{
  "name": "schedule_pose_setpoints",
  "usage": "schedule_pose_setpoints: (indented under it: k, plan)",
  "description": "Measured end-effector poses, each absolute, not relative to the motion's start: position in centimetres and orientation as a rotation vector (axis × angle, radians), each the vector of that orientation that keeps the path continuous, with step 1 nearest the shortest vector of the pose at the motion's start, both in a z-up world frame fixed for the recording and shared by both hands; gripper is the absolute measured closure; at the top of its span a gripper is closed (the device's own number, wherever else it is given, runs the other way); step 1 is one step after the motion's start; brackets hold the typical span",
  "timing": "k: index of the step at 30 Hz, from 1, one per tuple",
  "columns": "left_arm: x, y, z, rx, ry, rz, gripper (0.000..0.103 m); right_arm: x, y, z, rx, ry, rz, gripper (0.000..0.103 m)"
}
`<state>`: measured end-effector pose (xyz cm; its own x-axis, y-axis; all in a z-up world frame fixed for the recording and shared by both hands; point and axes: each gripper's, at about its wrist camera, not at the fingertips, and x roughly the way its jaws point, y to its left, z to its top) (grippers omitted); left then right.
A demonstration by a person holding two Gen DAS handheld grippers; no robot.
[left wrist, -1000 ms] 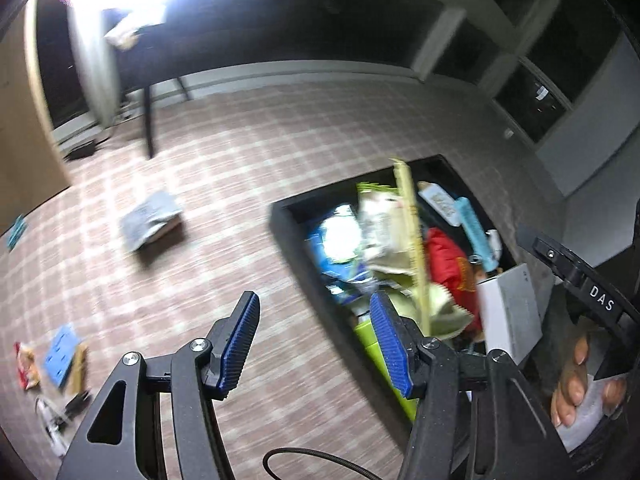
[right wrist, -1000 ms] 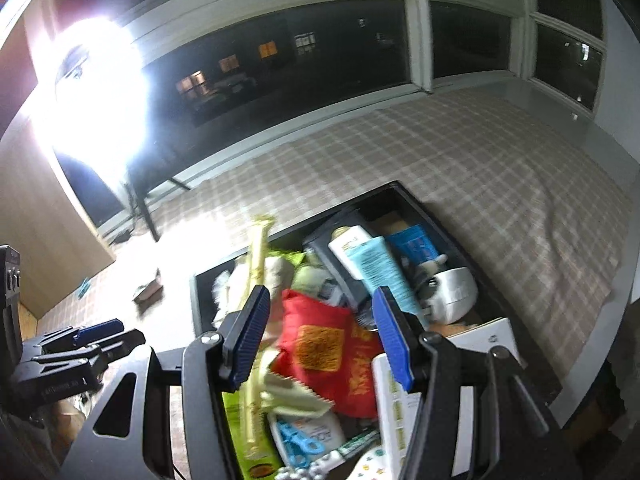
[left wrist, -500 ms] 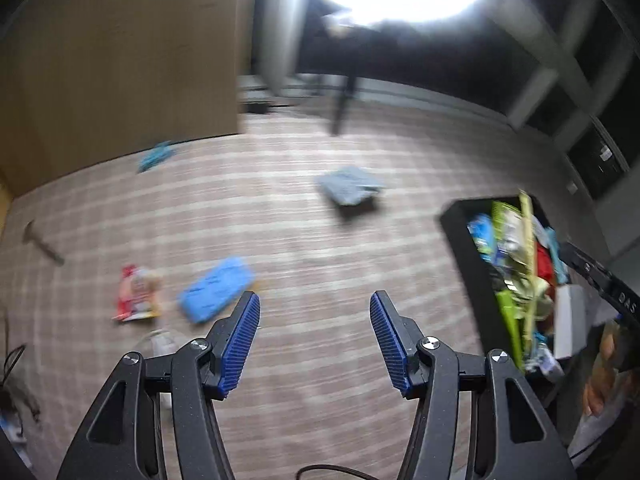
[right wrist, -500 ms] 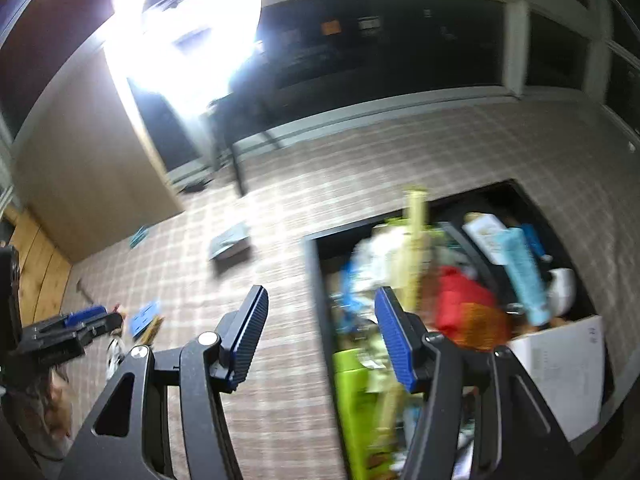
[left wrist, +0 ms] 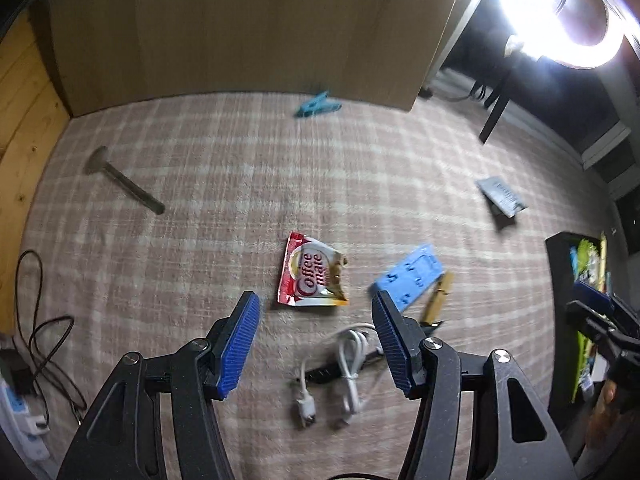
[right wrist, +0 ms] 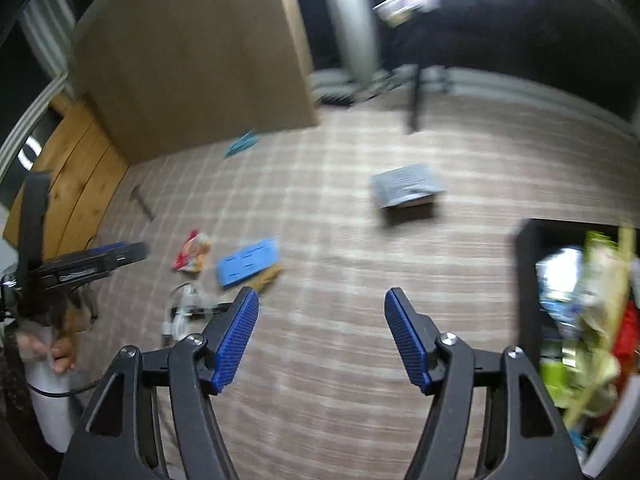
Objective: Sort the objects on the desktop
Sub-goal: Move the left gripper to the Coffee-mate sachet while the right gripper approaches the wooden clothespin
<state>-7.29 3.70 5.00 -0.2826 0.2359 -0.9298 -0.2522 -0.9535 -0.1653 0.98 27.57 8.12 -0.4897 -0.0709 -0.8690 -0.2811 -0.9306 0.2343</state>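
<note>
My left gripper (left wrist: 315, 334) hangs empty over the checked cloth, its jaws opening. Just beyond its tips lies a red and white Coffee mate sachet (left wrist: 312, 274). A blue flat piece (left wrist: 408, 280) and a wooden clothespin (left wrist: 438, 300) lie to the right, and a coiled white cable (left wrist: 348, 360) sits between the fingers. My right gripper (right wrist: 320, 336) is over bare cloth with jaws opening and nothing between them. It is left of the black box (right wrist: 528, 280), which is packed with packets. The sachet (right wrist: 192, 256) and blue piece (right wrist: 248, 260) lie to its far left.
A grey packet (left wrist: 500, 196) lies at mid right, a teal clip (left wrist: 318, 106) by the wooden panel, and a metal tool (left wrist: 124, 184) at left. A power strip (left wrist: 20, 412) with a black cord (left wrist: 36, 320) sits at the left edge. A bright lamp glares above.
Both grippers have swung left, away from the black box and out over the cloth. The left one now stands over the sachet and cable. The right jaws have spread wider.
</note>
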Motion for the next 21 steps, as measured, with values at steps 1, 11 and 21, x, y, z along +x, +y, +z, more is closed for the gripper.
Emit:
schedule_pose_setpoints:
  k: [1, 11, 21]
  plan:
    - [-7.7, 4.0, 4.2, -1.676, 0.041, 2.278, 0.047, -0.3, 26.8, 7.4, -1.558, 0.497, 2.553, 0.038]
    - [-10.4, 6.2, 0.4, -1.737, 0.081, 2.170, 0.043, -6.9, 25.0, 0.4, -1.833, 0.592, 2.347, 0.038]
    - [-12.2, 7.5, -1.5, -1.763, 0.194, 2.174, 0.043, -7.9, 24.8, -1.9, -1.861, 0.635, 2.261, 0.041]
